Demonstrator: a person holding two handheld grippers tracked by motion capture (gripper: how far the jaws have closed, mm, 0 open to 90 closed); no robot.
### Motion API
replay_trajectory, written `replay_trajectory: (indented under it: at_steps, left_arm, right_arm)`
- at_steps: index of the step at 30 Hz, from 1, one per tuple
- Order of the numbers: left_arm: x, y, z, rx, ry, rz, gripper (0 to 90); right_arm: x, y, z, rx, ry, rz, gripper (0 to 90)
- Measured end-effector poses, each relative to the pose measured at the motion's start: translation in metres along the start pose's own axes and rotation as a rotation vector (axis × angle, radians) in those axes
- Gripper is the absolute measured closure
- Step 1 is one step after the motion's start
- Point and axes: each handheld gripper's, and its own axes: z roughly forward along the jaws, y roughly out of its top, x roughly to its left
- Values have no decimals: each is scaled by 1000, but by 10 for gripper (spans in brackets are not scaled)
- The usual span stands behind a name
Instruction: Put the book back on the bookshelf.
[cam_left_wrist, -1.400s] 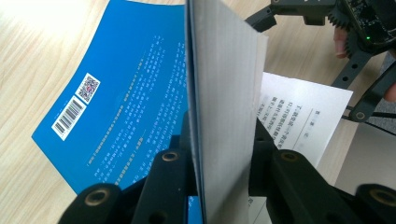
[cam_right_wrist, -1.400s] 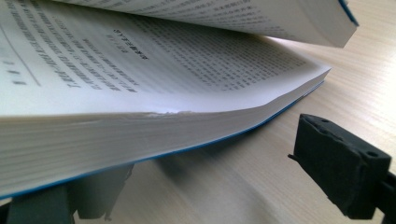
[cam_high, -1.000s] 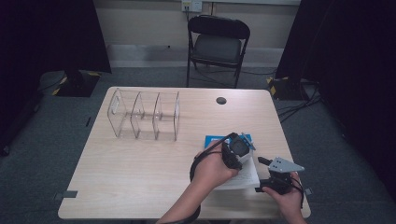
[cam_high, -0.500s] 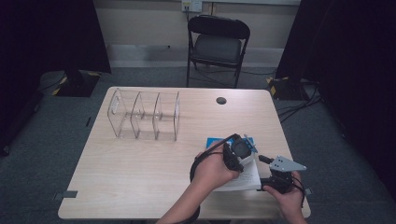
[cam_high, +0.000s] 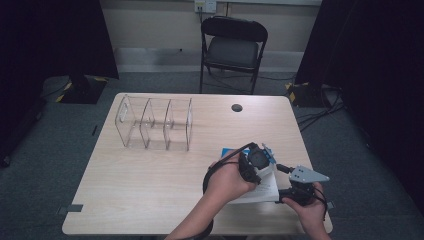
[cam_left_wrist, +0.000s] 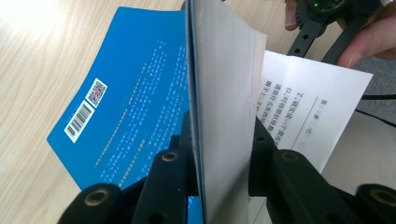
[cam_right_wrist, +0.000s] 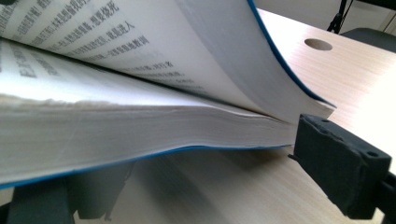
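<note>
Showing barcode, QR code: book

Blue-covered paperback book lying open at the bench's near right corner. Back cover shows a barcode; printed pages curl upward.

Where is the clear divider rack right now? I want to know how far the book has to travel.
In the high view the clear divider rack stands on the table's far left part, well left of the book near the front right edge.
</note>
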Motion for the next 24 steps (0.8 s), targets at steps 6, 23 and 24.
replay_trajectory:
  at_steps: [6,23,24]
  left_arm:
    - [-1,1,0,-7,2,4,746]
    - [-5,4,-11,-5,2,27,747]
    - [-8,6,-14,0,1,34,747]
  right_arm:
    - [-1,4,0,3,-2,-13,129]
    - [-1,10,-4,-17,31,-23,121]
    - [-1,10,-6,-21,39,-20,116]
